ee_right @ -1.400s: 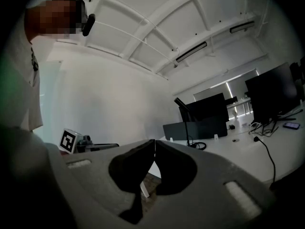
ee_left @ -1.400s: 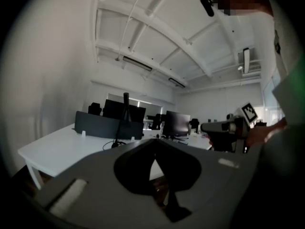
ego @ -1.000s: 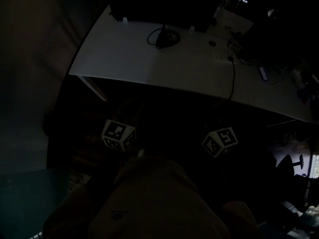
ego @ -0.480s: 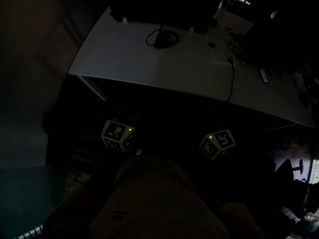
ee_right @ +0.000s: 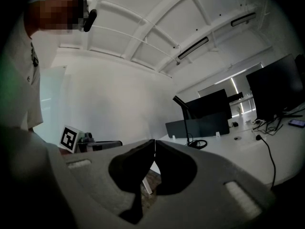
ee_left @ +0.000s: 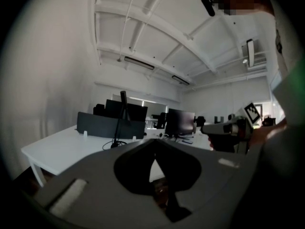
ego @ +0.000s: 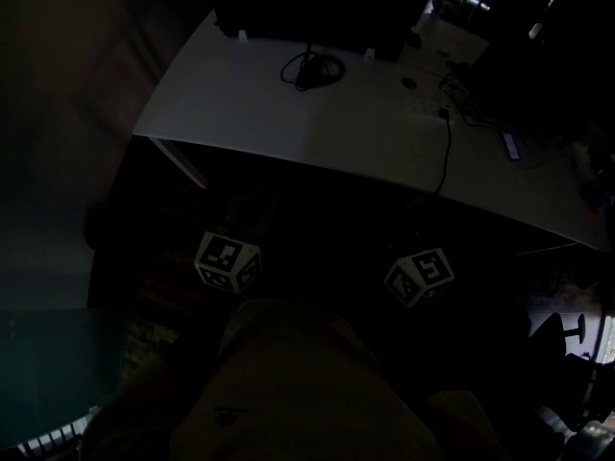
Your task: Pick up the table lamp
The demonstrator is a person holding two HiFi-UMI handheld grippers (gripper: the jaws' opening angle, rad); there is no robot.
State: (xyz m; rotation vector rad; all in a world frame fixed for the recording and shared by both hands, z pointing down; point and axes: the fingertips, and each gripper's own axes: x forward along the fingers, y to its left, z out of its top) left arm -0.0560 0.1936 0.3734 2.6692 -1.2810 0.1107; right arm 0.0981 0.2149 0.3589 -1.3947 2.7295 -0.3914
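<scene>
The table lamp (ego: 309,68) stands at the far side of the white table (ego: 240,113); it has a thin black arm and a round black base ringed by its cable. It shows left of centre in the left gripper view (ee_left: 119,123) and right of centre in the right gripper view (ee_right: 189,123). My left gripper (ee_left: 155,144) and right gripper (ee_right: 154,147) are both shut and empty, held level in front of the table's near edge, well short of the lamp. In the dim head view only their marker cubes show, the left cube (ego: 228,262) and the right cube (ego: 420,277).
A dark partition panel (ee_left: 102,125) runs behind the lamp, with monitors (ee_left: 180,123) further back. A black cable (ego: 447,152) and a phone (ego: 510,143) lie on the table's right part. A white table leg (ego: 178,161) stands at the left corner. A chair base (ego: 572,320) is at the right.
The table and lamp sit slightly higher in the head view than before. The marker cubes keep nearly the same places in the picture. Green lights on the cubes half a second ago are off.
</scene>
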